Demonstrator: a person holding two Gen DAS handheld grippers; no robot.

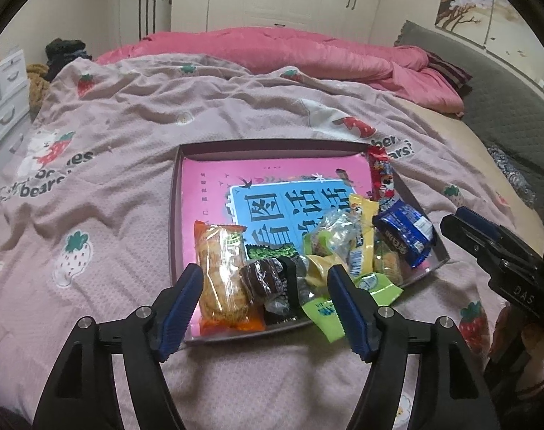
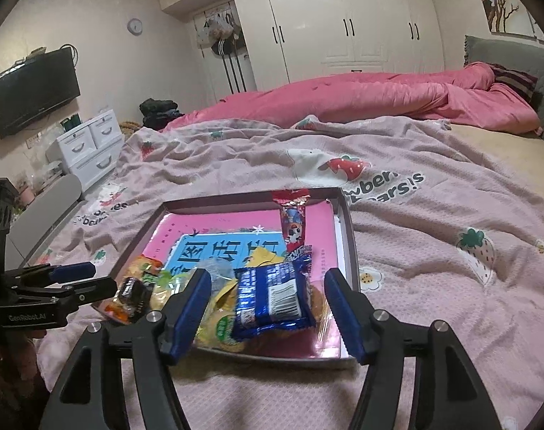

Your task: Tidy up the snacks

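Observation:
A shallow box (image 1: 175, 193) (image 2: 350, 229) with a pink book in its bottom lies on the bed. Several snack packs are piled at its near end: an orange cracker pack (image 1: 221, 276), a dark brown cake (image 1: 264, 279), a green pack (image 1: 329, 308), a yellow pack (image 1: 361, 229), a blue biscuit pack (image 1: 404, 233) (image 2: 272, 294) and a red pack (image 1: 381, 175) (image 2: 291, 218). My left gripper (image 1: 264, 276) is open and empty, just before the brown cake. My right gripper (image 2: 268, 283) is open and empty, its fingers either side of the blue pack.
The box rests on a pink strawberry-print blanket (image 1: 128, 136) (image 2: 433, 268). A rolled pink quilt (image 2: 361, 100) lies at the far side. White drawers (image 2: 89, 147) and a wall TV (image 2: 32, 89) stand to the left, white wardrobes (image 2: 343, 18) behind.

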